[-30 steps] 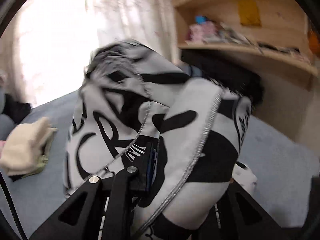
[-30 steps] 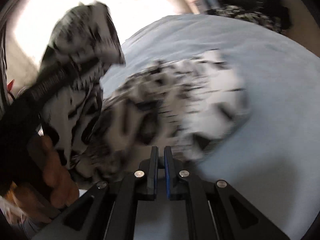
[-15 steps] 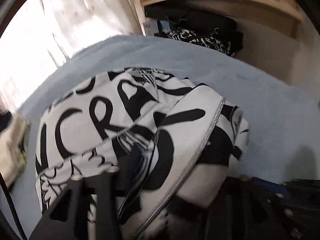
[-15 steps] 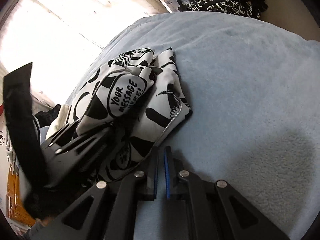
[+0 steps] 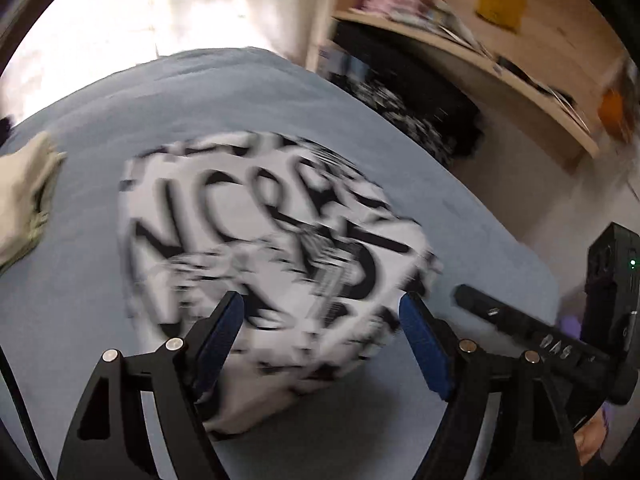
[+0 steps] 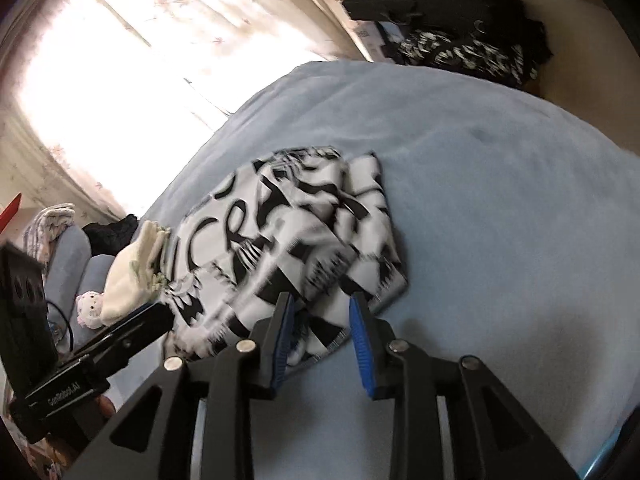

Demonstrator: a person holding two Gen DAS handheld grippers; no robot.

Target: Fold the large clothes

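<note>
Released, garment (image 5: 264,264) lies between spread left tongs (image 5: 320,328).

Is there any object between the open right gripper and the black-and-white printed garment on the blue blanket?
Nothing visible stands between them. The right gripper is open, directly at the near edge of the black-and-white printed garment, on the light blue blanket. The cream folded cloth lies off to the side, beyond the garment's far edge.

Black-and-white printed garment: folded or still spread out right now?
Folded. The garment lies as a compact layered bundle on the blue bed cover, edges stacked. Both grippers, left and right, are open, released.
</note>
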